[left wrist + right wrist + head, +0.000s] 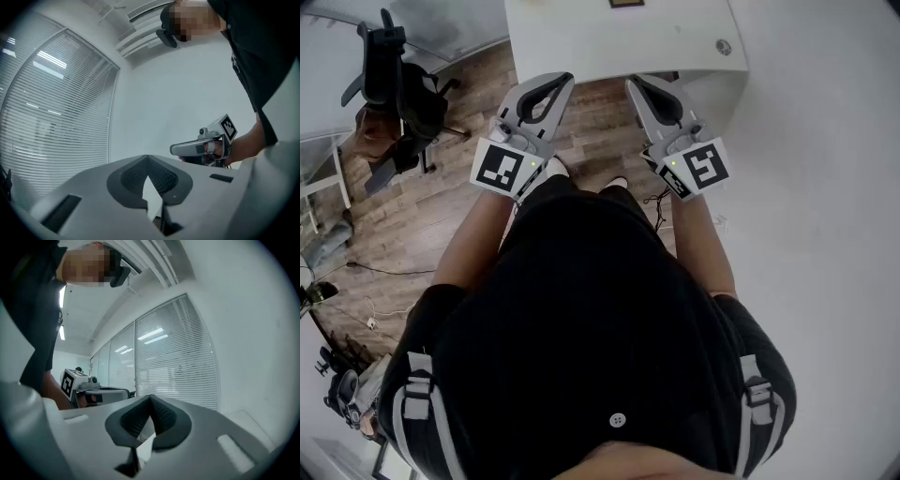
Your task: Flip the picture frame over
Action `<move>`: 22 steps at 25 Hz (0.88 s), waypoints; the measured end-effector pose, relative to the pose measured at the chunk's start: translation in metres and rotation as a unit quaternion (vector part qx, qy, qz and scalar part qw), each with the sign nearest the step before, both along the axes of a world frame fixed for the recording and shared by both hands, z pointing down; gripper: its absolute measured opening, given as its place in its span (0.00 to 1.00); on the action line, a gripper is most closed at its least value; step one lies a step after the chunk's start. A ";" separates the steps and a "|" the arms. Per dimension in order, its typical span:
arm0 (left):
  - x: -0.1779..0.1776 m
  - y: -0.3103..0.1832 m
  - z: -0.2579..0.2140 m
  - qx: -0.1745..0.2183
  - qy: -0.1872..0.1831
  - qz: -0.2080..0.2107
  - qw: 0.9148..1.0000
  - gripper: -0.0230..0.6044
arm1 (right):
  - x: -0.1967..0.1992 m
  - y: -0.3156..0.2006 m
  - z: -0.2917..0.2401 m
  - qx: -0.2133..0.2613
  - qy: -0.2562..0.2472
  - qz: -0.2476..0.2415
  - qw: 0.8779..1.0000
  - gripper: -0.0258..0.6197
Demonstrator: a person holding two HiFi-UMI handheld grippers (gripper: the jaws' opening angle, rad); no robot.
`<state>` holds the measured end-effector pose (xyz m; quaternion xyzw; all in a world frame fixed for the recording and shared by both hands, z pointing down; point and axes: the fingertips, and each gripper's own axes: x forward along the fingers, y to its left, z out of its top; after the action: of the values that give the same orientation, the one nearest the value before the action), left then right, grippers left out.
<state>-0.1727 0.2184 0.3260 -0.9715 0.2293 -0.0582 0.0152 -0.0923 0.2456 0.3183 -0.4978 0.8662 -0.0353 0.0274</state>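
left gripper [555, 86] and right gripper [639, 89] are clenched, empty, short of the white counter [675, 42]; the small dark picture frame [625, 3] is probably light, rigid, fragile: pinch one edge.

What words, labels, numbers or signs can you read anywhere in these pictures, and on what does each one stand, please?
None: no letters or numbers can be read in any view.
On the left gripper, the marker cube bears a black-and-white square pattern, not text.
On the right gripper, the marker cube bears the same kind of pattern.
The dark object at the far edge of the white table is cut off and too small to read.
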 end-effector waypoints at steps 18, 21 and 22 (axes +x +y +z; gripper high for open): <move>0.034 0.057 -0.006 0.008 0.031 -0.010 0.999 0.04 | 0.043 0.051 0.006 -0.013 0.001 0.022 1.000 0.06; 0.033 0.062 -0.005 0.004 0.027 -0.014 1.000 0.04 | 0.043 0.056 0.006 -0.012 0.003 0.020 1.000 0.06; 0.034 0.063 -0.004 0.001 0.026 -0.015 1.000 0.04 | 0.043 0.057 0.006 -0.011 0.002 0.018 1.000 0.06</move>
<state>-0.1390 0.2809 0.3217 -0.9692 0.2441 -0.0325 0.0095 -0.0492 0.3029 0.3243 -0.5139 0.8565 -0.0436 0.0203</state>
